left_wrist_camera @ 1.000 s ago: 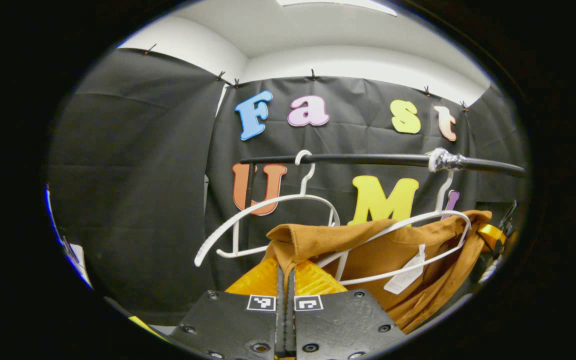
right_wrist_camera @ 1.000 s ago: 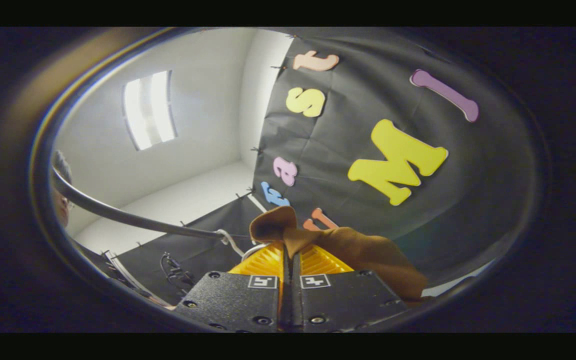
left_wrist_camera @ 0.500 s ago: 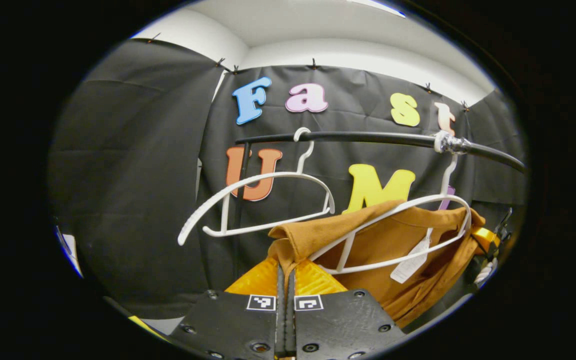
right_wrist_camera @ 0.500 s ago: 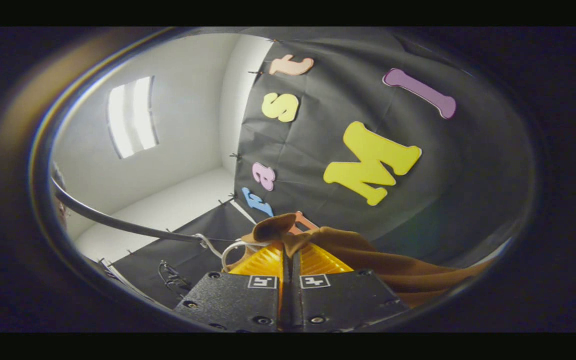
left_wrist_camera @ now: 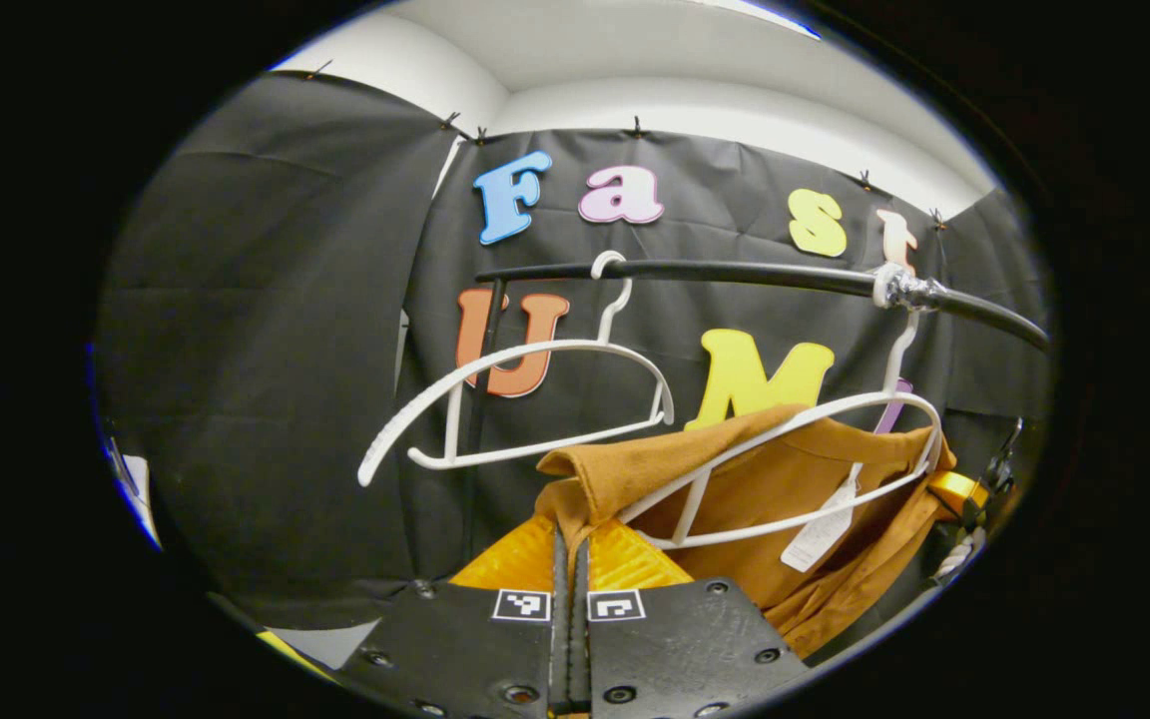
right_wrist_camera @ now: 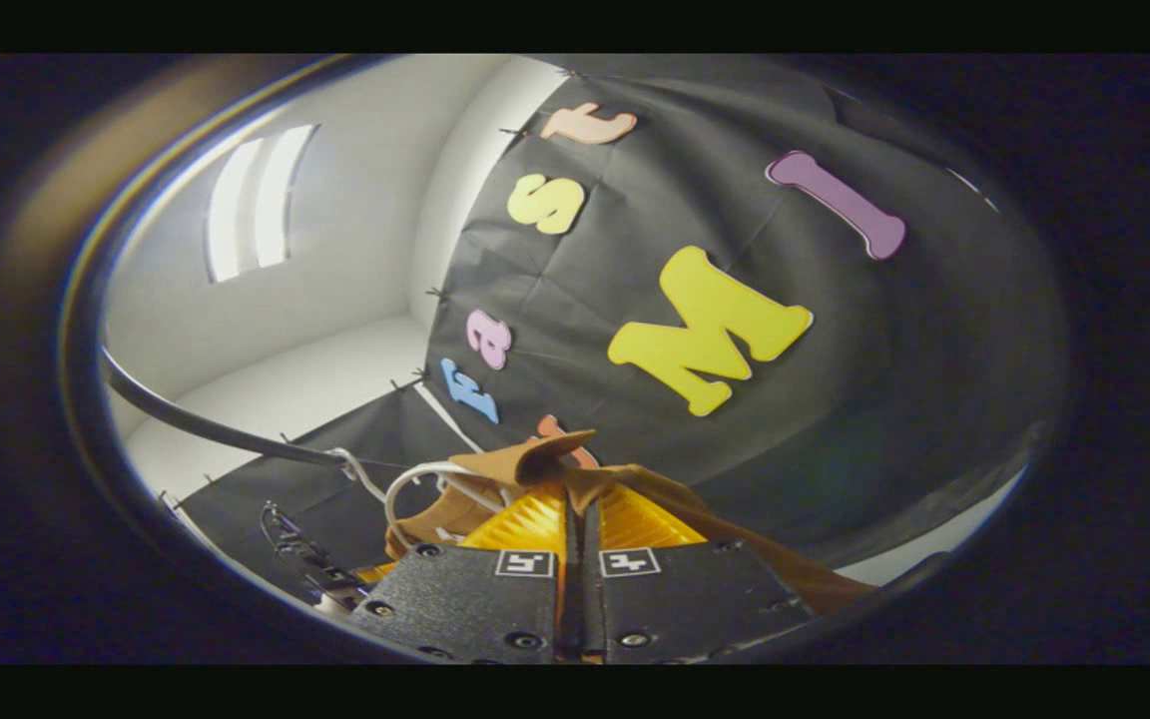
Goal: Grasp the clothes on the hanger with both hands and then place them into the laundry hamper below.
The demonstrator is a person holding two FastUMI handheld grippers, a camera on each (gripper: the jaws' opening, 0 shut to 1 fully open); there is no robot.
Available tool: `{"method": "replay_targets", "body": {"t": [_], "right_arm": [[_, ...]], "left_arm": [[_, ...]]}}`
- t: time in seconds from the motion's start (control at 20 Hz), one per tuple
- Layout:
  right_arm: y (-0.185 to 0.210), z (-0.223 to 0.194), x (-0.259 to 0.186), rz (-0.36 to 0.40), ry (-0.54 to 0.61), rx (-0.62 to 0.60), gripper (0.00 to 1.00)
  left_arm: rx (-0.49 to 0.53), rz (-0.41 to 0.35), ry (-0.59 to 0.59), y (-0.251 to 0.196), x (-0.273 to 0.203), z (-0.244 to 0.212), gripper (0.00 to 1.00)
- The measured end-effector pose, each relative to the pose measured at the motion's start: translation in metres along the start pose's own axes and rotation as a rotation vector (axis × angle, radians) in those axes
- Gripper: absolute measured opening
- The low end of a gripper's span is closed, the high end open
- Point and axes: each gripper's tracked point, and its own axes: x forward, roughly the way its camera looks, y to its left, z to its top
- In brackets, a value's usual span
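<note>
- My left gripper point(left_wrist_camera: 569, 544) has its fingers pressed together on a fold of the brown garment point(left_wrist_camera: 785, 479); the cloth bunches up just above the tips, with no gap between the fingers that I can see.
- From the left gripper view I look slightly upward, so that gripper sits below the rail and points at the back wall.
- My right gripper point(right_wrist_camera: 580, 509) is likewise clamped tight on another edge of the same garment point(right_wrist_camera: 535, 461), which spills over the tips and trails off to the lower right.
- The right gripper view is rolled steeply and tipped up toward the ceiling corner.
- Just past my left fingers, the garment is draped on a white hanger point(left_wrist_camera: 795, 469), its neck opening and a pale tag point(left_wrist_camera: 820, 534) facing me.
- At the far right edge of that garment I can make out the other gripper point(left_wrist_camera: 959, 494) at the cloth.
- Beside it, to the left, an empty white hanger point(left_wrist_camera: 525, 399) hangs tilted.
- Both hooks sit on the black rail point(left_wrist_camera: 735, 272).
- In the right gripper view the rail point(right_wrist_camera: 206, 424) curves off to the left.
</note>
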Motion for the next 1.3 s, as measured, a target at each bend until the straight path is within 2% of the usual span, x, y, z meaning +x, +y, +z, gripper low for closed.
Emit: {"method": "replay_targets", "body": {"t": [0.1,0.15,0.2,0.25,0.3,0.35,0.4,0.45,0.5,0.55,0.6,0.65,0.7,0.75,0.95,1.0,1.2,1.3], "right_arm": [[0.003,-0.001,0.002,-0.004,0.000,-0.010,0.04],[0.004,-0.003,0.004,-0.008,0.006,-0.007,0.03],[0.002,-0.004,0.005,-0.018,0.006,-0.016,0.04],[0.000,-0.006,0.006,-0.031,0.017,-0.031,0.03],[0.000,-0.004,0.007,-0.031,0.009,-0.022,0.04],[0.004,0.001,0.005,-0.019,-0.006,0.017,0.04],[0.005,0.007,0.005,-0.007,-0.019,0.060,0.04],[0.006,0.014,0.003,0.000,-0.034,0.066,0.04],[0.006,0.022,0.004,-0.005,-0.053,0.041,0.03],[0.005,0.026,0.005,-0.022,-0.061,0.001,0.02],[0.004,0.030,0.009,-0.035,-0.068,-0.027,0.02],[0.002,0.028,0.009,-0.053,-0.065,-0.050,0.02],[-0.001,0.026,0.013,-0.070,-0.055,-0.066,0.04],[-0.002,0.021,0.010,-0.076,-0.046,-0.066,0.03],[-0.004,-0.012,0.011,-0.092,0.026,-0.060,0.03],[-0.006,-0.021,0.009,-0.097,0.048,-0.072,0.04],[-0.016,-0.056,-0.007,-0.145,0.123,-0.115,0.03],[-0.021,-0.073,-0.015,-0.171,0.154,-0.107,0.03]], "left_arm": [[-0.003,0.008,0.010,0.000,-0.005,-0.010,0.05],[-0.007,0.002,0.014,-0.003,-0.005,-0.013,0.00],[-0.011,0.006,0.010,-0.005,-0.003,-0.013,0.05],[-0.019,0.008,0.011,-0.005,-0.001,-0.012,0.00],[-0.031,0.008,0.007,-0.005,-0.001,-0.011,0.05],[-0.047,0.013,0.005,-0.003,-0.001,-0.007,0.00],[-0.053,0.013,-0.006,-0.002,0.000,0.000,0.05],[-0.059,0.014,-0.028,0.002,0.001,0.010,0.05],[-0.070,0.007,-0.045,0.001,0.002,0.017,0.00],[-0.056,0.005,-0.053,0.003,0.002,0.025,0.05],[-0.032,0.003,-0.049,0.005,0.007,0.028,0.00],[-0.015,0.001,-0.039,0.006,0.011,0.026,0.05],[-0.011,0.002,-0.026,0.006,0.014,0.019,0.00],[-0.024,0.010,-0.013,0.009,0.015,0.012,0.05],[-0.095,0.048,0.028,0.029,0.003,-0.020,0.05],[-0.098,0.058,0.039,0.034,-0.001,-0.028,0.00],[-0.049,0.104,0.095,0.046,-0.016,-0.059,0.00],[-0.016,0.104,0.126,0.044,-0.024,-0.074,0.00]]}}
